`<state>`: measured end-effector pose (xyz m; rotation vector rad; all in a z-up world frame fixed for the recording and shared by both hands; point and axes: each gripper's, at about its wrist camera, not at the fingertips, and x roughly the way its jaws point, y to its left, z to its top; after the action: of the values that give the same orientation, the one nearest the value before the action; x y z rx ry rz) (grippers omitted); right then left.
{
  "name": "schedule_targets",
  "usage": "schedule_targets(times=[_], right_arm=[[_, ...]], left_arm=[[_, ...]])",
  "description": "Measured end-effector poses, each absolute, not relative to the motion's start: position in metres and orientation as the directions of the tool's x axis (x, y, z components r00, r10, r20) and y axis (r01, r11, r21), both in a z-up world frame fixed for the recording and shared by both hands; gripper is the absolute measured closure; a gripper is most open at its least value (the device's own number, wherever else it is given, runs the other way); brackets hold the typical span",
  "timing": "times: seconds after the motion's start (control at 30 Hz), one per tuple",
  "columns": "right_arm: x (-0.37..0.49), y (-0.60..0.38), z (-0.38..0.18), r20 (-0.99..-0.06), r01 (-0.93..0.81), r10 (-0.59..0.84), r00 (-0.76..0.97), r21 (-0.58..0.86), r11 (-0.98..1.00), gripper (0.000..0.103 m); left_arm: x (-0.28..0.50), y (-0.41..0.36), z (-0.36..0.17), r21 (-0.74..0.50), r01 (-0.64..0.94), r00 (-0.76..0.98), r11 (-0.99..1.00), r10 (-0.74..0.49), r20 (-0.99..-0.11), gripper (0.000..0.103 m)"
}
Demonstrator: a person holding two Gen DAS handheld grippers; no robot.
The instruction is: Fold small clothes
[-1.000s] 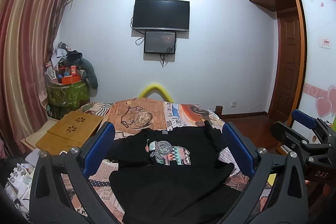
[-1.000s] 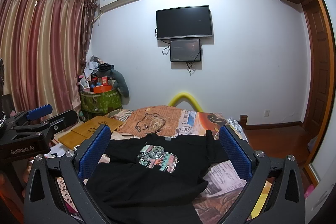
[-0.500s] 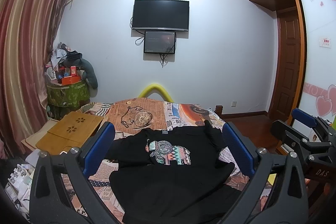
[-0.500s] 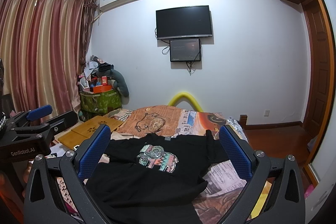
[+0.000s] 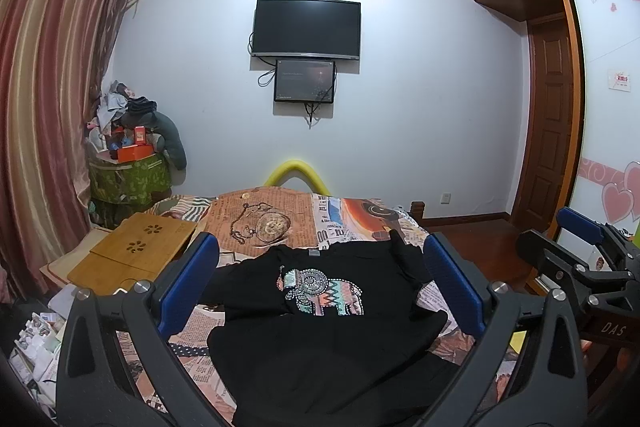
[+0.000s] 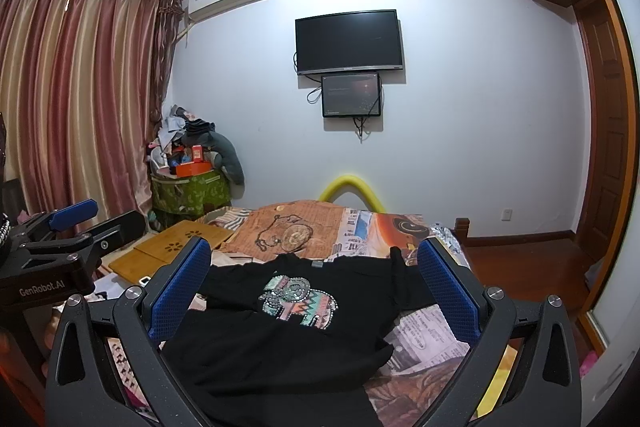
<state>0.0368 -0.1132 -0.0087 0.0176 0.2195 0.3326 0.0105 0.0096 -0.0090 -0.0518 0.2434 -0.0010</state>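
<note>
A small black T-shirt (image 5: pixel 320 343) with a patterned elephant print lies spread face up on the bed, collar toward the far wall; it also shows in the right wrist view (image 6: pixel 280 343). My left gripper (image 5: pixel 320 279) is open and empty, held above the shirt's near part. My right gripper (image 6: pixel 314 279) is open and empty, also above the shirt. The right gripper shows at the right edge of the left wrist view (image 5: pixel 580 259), and the left gripper at the left edge of the right wrist view (image 6: pixel 60 239).
The bed (image 5: pixel 280 211) has a newspaper-print cover. A wooden lap table (image 5: pixel 132 255) lies at its left side. A green bin piled with clutter (image 5: pixel 128 179) stands by the curtains. A wardrobe and door (image 5: pixel 552 131) are at right.
</note>
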Motion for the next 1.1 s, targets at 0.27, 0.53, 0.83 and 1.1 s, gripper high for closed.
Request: schedule_targets(times=[0.27,0.53,0.83,1.1], right_arm=[[0.048,-0.119,-0.013,-0.233,-0.307,0.312,0.921,0.06,0.95,0.001],[0.096,-0.134,-0.038,-0.32,-0.251,0.259,0.911,0.066,0.966,0.001],[0.162,-0.157,-0.076,-0.451,-0.144,0.134,0.882,0.013,0.989,0.003],[0.212,-0.181,-0.105,-0.569,-0.094,0.099,0.817,0.039,0.995,0.017]], left_arm=[[0.03,0.015,-0.016,-0.044,-0.015,0.963,0.999,0.003,-0.269,0.0],[0.094,0.051,-0.038,-0.041,-0.087,0.928,0.995,0.067,-0.367,0.0],[0.197,0.12,-0.094,0.0,-0.217,0.809,0.976,0.179,-0.56,0.0],[0.259,0.174,-0.165,-0.02,-0.276,0.662,0.961,0.175,-0.729,0.0]])
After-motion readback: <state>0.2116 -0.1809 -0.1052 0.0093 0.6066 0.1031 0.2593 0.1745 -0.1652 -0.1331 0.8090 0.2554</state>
